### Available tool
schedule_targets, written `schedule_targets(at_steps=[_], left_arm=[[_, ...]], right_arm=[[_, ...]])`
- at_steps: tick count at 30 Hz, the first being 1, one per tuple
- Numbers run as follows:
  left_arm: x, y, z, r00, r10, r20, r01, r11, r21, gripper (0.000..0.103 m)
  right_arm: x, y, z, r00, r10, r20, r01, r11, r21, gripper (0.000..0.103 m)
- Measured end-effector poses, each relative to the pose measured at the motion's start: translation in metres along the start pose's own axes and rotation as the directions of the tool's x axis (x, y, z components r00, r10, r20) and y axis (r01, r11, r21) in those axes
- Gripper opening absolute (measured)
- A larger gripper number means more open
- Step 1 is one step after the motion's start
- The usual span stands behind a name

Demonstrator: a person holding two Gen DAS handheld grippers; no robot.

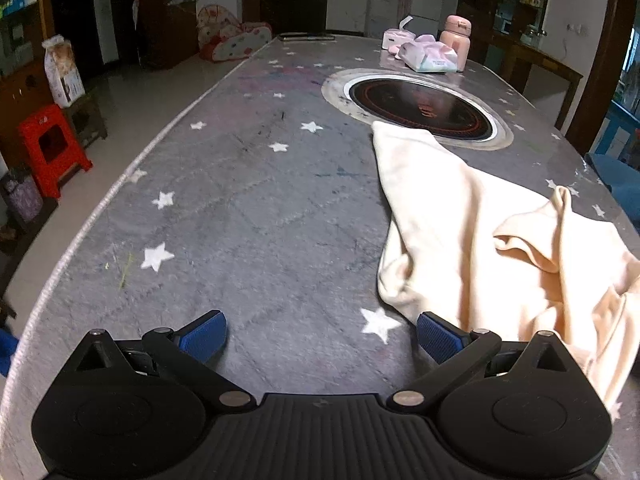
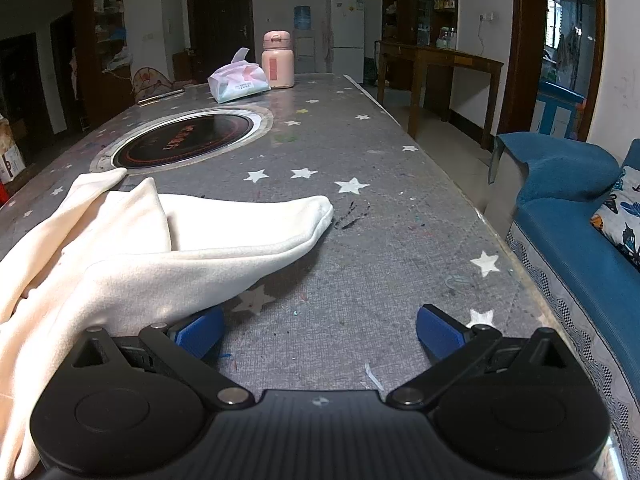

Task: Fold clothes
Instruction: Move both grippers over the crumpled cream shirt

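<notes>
A cream-coloured garment lies crumpled on the grey star-patterned table cover, with one leg or sleeve reaching toward the round cooktop. In the left wrist view it sits to the right of my left gripper, which is open with nothing between its blue pads; the cloth touches the outside of the right finger. In the right wrist view the same garment spreads at left, a long part ending near a star. My right gripper is open and empty, and the cloth drapes over its left finger.
A round black cooktop is set into the table's middle. A tissue pack and a pink bottle stand at the far end. A blue sofa runs along the right edge. A red stool stands on the floor at left.
</notes>
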State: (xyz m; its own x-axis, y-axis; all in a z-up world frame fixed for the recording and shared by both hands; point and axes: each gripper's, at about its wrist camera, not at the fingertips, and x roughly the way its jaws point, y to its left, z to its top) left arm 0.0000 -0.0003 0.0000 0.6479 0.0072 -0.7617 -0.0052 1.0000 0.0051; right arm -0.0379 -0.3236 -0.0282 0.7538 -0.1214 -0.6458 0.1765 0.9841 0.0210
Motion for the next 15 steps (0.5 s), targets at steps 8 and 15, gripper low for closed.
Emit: schedule_targets(at_steps=[8,15], left_arm=[[-0.013,-0.007,-0.011,0.999,-0.032,0.035,0.033,0.999,-0.029,0.103],[-0.019,-0.008,-0.009,0.998,-0.054,0.013,0.055,0.998,-0.025,0.103]], right_arm=[[-0.027,0.001,-0.004,0.999,0.018,0.037,-0.017,1.000,-0.005,0.103],[-0.061,0.009,-0.009,0.998,0.029,0.058,-0.025,0.998,-0.060,0.103]])
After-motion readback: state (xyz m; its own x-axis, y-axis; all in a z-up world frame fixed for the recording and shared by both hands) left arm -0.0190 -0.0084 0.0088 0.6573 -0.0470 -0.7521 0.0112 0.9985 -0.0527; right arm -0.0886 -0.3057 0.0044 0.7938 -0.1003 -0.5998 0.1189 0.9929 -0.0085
